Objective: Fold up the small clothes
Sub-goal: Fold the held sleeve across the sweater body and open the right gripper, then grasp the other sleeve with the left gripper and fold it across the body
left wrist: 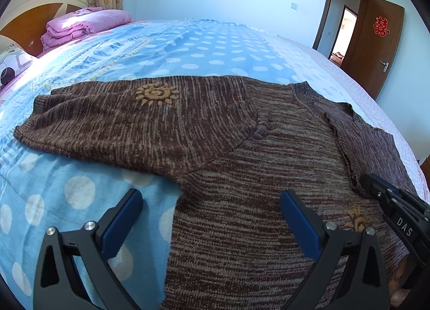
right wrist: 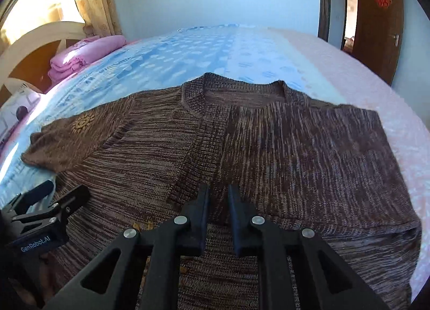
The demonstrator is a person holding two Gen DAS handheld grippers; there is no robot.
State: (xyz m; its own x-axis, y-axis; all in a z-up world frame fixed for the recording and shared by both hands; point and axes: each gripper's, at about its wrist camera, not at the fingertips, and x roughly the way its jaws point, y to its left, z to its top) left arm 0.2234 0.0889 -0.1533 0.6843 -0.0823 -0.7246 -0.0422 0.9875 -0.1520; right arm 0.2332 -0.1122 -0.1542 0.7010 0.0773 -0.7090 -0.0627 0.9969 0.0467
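Left wrist view: the left gripper (left wrist: 211, 213) hangs low over the near hem of the brown sweater (left wrist: 242, 175), its two blue-padded fingers spread wide with nothing between them. One finger sits over the blue polka-dot bedspread (left wrist: 80, 189), the other over the knit, so the sweater's side edge runs up between them. At the right edge of this view the right gripper (left wrist: 372, 183) reaches in over the folded-in flap of the sweater, its tips at the flap's edge.

From the right wrist view, the right gripper (right wrist: 218, 197) has its fingers drawn nearly together, leaving a narrow slit; whether knit is pinched in that slit I cannot tell. It hovers just over the sweater (right wrist: 295, 162), near the seam where one side lies folded over the front. The left gripper (right wrist: 59, 194) shows at the lower left, over the sweater's hem.

The sweater lies flat across the bed, neckline away from the cameras, one sleeve (left wrist: 121, 116) stretched out to the left, bearing a yellow sun motif (left wrist: 157, 95). A folded pink quilt (left wrist: 86, 25) lies by the headboard (left wrist: 32, 14), and a brown door (left wrist: 376, 41) stands open at the far right.
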